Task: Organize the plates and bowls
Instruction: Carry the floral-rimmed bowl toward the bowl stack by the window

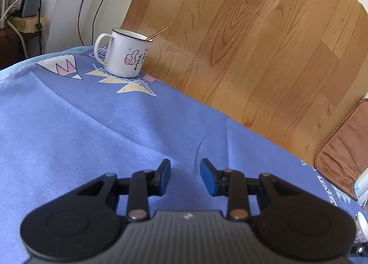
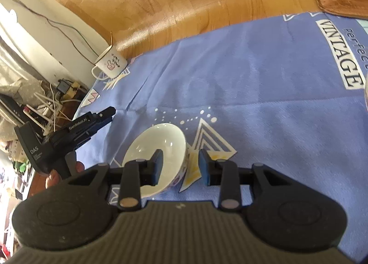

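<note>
A white bowl [image 2: 158,149] with a flowered outside sits on the blue tablecloth [image 2: 253,80]. My right gripper [image 2: 181,165] is open, its jaws astride the bowl's right rim: the left finger is inside the bowl, the right finger outside. My left gripper [image 1: 185,176] is open and empty over bare cloth; it also shows in the right wrist view [image 2: 110,112], to the left of the bowl. A rim of another dish [image 1: 361,227] peeks in at the left wrist view's right edge.
A white enamel mug [image 1: 125,53] with a spoon stands at the table's far corner, also in the right wrist view [image 2: 110,64]. Wooden floor [image 1: 253,45] lies beyond the table edge. A brown cushion [image 1: 342,153] is at the right. Cables and clutter lie left.
</note>
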{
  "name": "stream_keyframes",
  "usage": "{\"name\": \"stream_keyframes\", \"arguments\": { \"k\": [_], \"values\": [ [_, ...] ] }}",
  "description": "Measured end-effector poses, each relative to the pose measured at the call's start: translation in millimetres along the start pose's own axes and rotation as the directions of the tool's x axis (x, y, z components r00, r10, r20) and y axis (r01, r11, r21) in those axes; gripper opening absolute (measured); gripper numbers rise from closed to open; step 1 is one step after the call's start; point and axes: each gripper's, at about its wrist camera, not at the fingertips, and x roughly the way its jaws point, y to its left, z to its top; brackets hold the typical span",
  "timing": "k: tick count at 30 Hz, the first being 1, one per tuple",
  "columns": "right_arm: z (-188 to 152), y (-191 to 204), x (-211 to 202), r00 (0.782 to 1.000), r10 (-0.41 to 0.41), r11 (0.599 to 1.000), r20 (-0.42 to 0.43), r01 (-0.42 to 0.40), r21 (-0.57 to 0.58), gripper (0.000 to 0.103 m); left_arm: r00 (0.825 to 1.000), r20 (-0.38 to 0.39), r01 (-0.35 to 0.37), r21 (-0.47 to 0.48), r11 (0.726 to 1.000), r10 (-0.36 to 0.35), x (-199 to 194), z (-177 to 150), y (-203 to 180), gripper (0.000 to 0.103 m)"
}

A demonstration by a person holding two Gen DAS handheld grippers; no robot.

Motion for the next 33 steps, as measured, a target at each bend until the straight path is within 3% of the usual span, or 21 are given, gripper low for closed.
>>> {"name": "stream_keyframes", "arguments": {
  "k": [12, 15, 21, 27, 33],
  "values": [
    [-6, -7, -14, 0.999, -0.013, 1.0, 0.039, 0.012, 0.023, 0.037, 0.997, -0.055, 0.053, -0.006, 0.999, -0.054, -2, -2, -8, 0.03],
    [-7, -4, -17, 0.998, -0.018, 1.0, 0.056, 0.018, 0.002, 0.037, 0.994, -0.066, 0.093, 0.013, 0.996, -0.091, -18, -6, -23, 0.03],
    [-8, -1, -15, 0.998, -0.01, 0.999, 0.055, 0.012, -0.036, 0.037, 0.978, -0.157, 0.156, 0.103, 0.982, -0.138, -39, -21, -68, 0.028],
    [-8, 6, -15, 0.997, -0.033, 0.995, 0.073, 0.04, -0.089, 0.037, 0.972, -0.223, 0.123, 0.245, 0.962, -0.068, -35, -44, -103, 0.027],
    [-6, 8, -8, 0.997, -0.03, 0.992, 0.07, 0.038, -0.117, 0.037, 0.961, -0.272, 0.115, 0.235, 0.965, -0.049, -34, -52, -107, 0.025]
  ]
}}
